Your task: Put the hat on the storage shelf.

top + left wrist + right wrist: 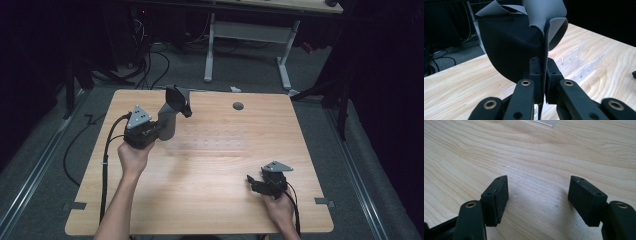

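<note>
One grey pouch (524,42) pinched in left hand-held gripper (543,75).

Black claws (539,200), brass-ringed screw holes

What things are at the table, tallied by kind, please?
Hand-held grippers: 2, the left hand-held gripper shut on the sleeve and the right hand-held gripper open above the wood.
Grey and black fabric sleeve: 1.
Clear slotted rack: 1.
Wooden table: 1.
Total: 5.

The grey sleeve (544,22) runs past the top edge, its lower hem hidden between the jaws.
</note>
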A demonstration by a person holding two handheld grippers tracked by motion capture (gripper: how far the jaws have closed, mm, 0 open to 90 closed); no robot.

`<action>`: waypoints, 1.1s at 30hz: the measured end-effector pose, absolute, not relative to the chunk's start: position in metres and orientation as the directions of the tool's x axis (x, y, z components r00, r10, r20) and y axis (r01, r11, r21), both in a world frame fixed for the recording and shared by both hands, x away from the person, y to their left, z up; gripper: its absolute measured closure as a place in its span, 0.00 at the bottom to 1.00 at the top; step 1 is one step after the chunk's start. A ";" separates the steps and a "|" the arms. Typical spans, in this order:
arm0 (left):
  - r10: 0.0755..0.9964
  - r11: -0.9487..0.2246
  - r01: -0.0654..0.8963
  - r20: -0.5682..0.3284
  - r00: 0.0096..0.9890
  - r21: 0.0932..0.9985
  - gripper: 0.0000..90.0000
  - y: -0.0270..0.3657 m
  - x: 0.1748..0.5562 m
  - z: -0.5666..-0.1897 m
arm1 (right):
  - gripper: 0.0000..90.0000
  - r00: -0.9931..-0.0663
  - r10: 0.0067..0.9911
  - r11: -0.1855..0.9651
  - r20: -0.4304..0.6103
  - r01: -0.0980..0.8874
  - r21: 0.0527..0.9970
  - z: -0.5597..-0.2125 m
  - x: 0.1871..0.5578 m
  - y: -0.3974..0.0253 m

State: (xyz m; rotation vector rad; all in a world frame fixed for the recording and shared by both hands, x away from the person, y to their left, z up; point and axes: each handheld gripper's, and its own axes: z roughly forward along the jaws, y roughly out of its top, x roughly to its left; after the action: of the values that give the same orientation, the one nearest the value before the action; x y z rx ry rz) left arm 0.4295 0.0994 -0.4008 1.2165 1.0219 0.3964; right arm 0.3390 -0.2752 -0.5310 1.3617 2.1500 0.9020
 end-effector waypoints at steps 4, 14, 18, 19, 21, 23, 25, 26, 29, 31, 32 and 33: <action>0.737 0.353 0.259 -0.438 0.515 0.899 0.96 0.096 0.435 -0.406 | 0.36 -0.421 0.907 0.304 -0.020 0.622 0.722 -0.531 0.339 -0.275; 0.739 0.356 0.252 -0.436 0.513 0.900 0.96 0.091 0.443 -0.413 | 0.36 -0.422 0.907 0.305 -0.019 0.622 0.721 -0.531 0.339 -0.275; 0.742 0.356 0.248 -0.434 0.512 0.901 0.96 0.091 0.444 -0.413 | 0.36 -0.422 0.906 0.305 -0.018 0.623 0.721 -0.531 0.339 -0.275; 0.742 0.355 0.247 -0.432 0.513 0.902 0.96 0.091 0.443 -0.413 | 0.36 -0.423 0.906 0.305 -0.018 0.622 0.721 -0.531 0.339 -0.275; 0.743 0.348 0.245 -0.425 0.517 0.905 0.96 0.091 0.443 -0.414 | 0.36 -0.423 0.906 0.305 -0.019 0.622 0.721 -0.531 0.339 -0.275; 0.743 0.343 0.242 -0.420 0.521 0.907 0.96 0.091 0.442 -0.414 | 0.36 -0.423 0.906 0.305 -0.019 0.622 0.721 -0.531 0.339 -0.275; 0.736 0.344 0.241 -0.421 0.531 0.907 0.96 0.093 0.440 -0.416 | 0.36 -0.423 0.906 0.305 -0.019 0.622 0.721 -0.531 0.339 -0.275; 0.736 0.344 0.241 -0.421 0.531 0.907 0.96 0.093 0.440 -0.416 | 0.36 -0.423 0.906 0.305 -0.019 0.622 0.721 -0.531 0.339 -0.275; 0.728 0.365 0.244 -0.439 0.527 0.898 0.96 0.098 0.440 -0.418 | 0.36 -0.423 0.906 0.305 -0.019 0.622 0.721 -0.531 0.339 -0.275; 0.723 0.384 0.246 -0.455 0.519 0.890 0.96 0.103 0.439 -0.418 | 0.36 -0.423 0.906 0.305 -0.019 0.622 0.721 -0.531 0.339 -0.275; 0.722 0.382 0.249 -0.456 0.520 0.890 0.96 0.104 0.439 -0.419 | 0.36 -0.423 0.906 0.305 -0.019 0.622 0.721 -0.531 0.339 -0.275; 0.722 0.382 0.249 -0.456 0.520 0.890 0.96 0.104 0.439 -0.419 | 0.36 -0.422 0.906 0.305 -0.019 0.622 0.721 -0.531 0.339 -0.275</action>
State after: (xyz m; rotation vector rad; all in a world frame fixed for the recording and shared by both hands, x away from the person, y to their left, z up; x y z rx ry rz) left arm 0.4391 0.1040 -0.4186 1.1814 1.0253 0.3816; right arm 0.3387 -0.2750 -0.5310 1.3603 2.1538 0.9021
